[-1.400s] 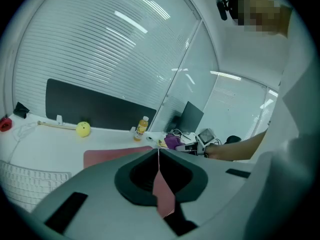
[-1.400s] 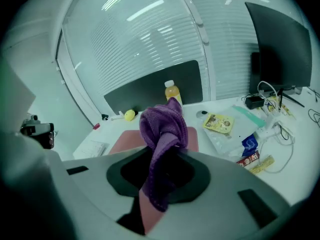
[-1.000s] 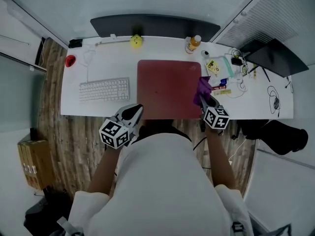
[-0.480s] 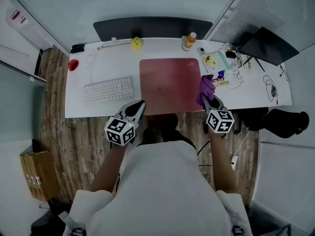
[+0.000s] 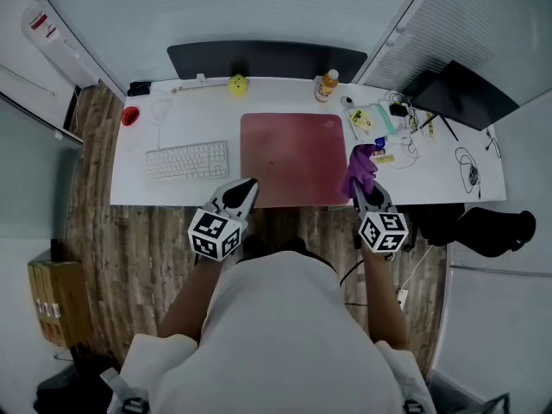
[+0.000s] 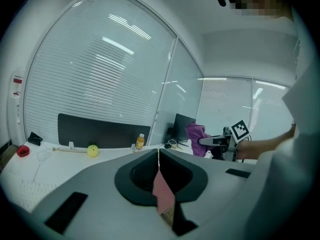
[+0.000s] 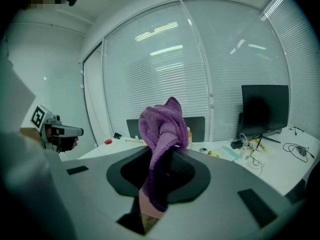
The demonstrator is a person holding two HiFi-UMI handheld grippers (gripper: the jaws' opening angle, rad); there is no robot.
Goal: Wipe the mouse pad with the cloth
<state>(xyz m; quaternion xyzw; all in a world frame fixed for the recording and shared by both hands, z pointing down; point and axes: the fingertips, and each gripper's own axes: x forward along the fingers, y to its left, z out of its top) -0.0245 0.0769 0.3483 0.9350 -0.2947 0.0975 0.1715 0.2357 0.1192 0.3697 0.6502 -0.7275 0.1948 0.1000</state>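
Note:
A dark red mouse pad (image 5: 293, 157) lies flat on the middle of the white desk (image 5: 185, 128). My right gripper (image 5: 363, 182) hovers at the pad's near right corner, shut on a bunched purple cloth (image 5: 360, 167) (image 7: 162, 129) that sticks up between its jaws. The left gripper (image 5: 242, 191) hangs at the desk's front edge near the pad's near left corner, jaws shut with nothing between them. In the left gripper view a sliver of the pad (image 6: 163, 194) shows below the closed jaws, and the cloth (image 6: 196, 132) appears far right.
A white keyboard (image 5: 187, 159) lies left of the pad. At the back stand a yellow ball (image 5: 237, 84), an orange bottle (image 5: 324, 84) and a red object (image 5: 129, 116). Cables and small items (image 5: 388, 123) clutter the right side. Wooden floor (image 5: 129, 257) lies below the desk.
Both grippers have drawn back slightly toward the desk's front edge; the cloth stays gripped in the right one. The head view has shifted a little.

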